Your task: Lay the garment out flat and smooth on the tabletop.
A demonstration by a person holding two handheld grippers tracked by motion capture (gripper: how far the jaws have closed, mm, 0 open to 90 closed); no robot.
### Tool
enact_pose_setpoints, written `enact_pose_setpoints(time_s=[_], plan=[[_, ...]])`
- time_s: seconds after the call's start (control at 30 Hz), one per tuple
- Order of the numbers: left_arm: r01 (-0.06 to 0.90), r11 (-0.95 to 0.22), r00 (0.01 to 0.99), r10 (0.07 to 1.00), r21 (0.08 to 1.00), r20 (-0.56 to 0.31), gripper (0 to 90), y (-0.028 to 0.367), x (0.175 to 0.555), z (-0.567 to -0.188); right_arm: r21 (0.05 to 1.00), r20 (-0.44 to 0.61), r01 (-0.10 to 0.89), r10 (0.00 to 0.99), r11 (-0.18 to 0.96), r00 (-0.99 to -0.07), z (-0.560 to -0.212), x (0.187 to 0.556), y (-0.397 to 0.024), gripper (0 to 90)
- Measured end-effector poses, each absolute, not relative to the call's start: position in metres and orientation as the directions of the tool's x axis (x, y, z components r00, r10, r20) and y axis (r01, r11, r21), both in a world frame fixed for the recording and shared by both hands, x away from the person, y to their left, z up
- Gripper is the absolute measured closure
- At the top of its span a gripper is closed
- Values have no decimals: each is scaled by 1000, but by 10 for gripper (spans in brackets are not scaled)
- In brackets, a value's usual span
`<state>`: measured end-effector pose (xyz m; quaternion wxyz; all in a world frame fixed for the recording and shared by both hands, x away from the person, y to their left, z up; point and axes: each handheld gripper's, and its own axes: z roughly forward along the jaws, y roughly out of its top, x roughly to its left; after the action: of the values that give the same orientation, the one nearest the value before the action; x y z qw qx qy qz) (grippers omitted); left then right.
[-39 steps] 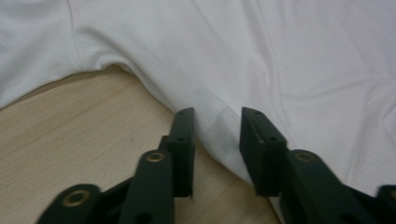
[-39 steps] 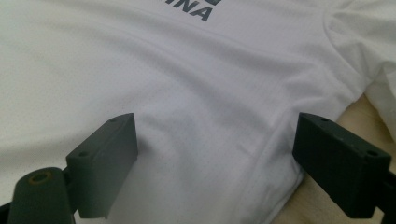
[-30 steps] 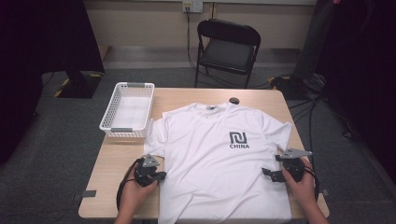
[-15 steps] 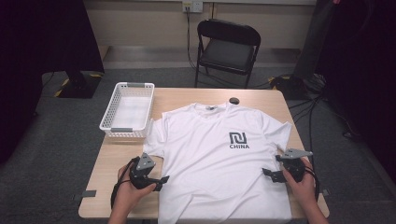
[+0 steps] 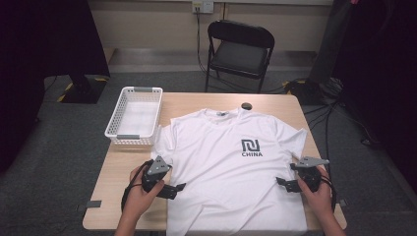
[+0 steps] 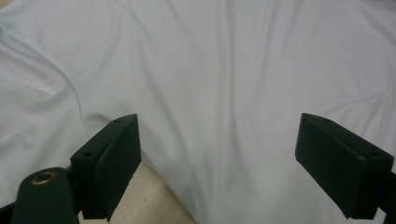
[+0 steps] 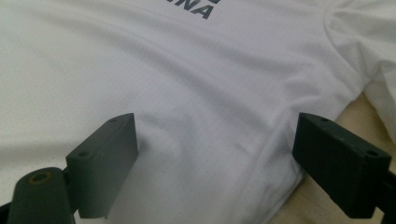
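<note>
Basket (image 5: pixel 134 116): a white plastic basket is set on the left part of the desk (image 5: pixel 196 102), just beside the shirt's left sleeve.
Left hand-held gripper (image 5: pixel 176 189): it is held over the shirt's left edge, low on the side seam; its jaws have just been opening and are spread wide, with white cloth lying under the gap but not pinched by the pads (image 6: pixel 112 163).
T-shirt (image 5: pixel 231 172): a white T-shirt is laid flat, front up, across the middle of the desk, collar towards the far edge, hem at the near edge; a dark logo with the word CHINA is printed on the chest.
Small dark object (image 5: pixel 246 105): a round black item is seen on the desk just beyond the collar.
Right hand-held gripper (image 5: pixel 282 183): it is held at the shirt's right edge, below the sleeve; its jaws are spread apart, and the cloth's edge is seen between them (image 7: pixel 219 154), ungripped.
Chair (image 5: pixel 239 51): a black folding chair is placed beyond the desk.
</note>
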<state>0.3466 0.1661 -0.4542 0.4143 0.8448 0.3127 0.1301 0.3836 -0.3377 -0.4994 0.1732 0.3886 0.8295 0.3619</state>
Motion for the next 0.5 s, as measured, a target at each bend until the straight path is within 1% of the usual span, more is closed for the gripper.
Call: enact_pose_setpoints(time_s=[0.07, 0.2, 0.5], plan=[[402, -457, 787, 615, 793, -45, 144, 162, 348, -450, 735, -6, 519, 770, 436, -638, -499, 384, -338, 131], [394, -468, 796, 604, 791, -39, 144, 161, 349, -449, 735, -6, 519, 770, 436, -638, -499, 384, -338, 131], [409, -461, 788, 613, 787, -51, 144, 175, 348, -457, 735, -7, 518, 770, 436, -639, -499, 384, -338, 131]])
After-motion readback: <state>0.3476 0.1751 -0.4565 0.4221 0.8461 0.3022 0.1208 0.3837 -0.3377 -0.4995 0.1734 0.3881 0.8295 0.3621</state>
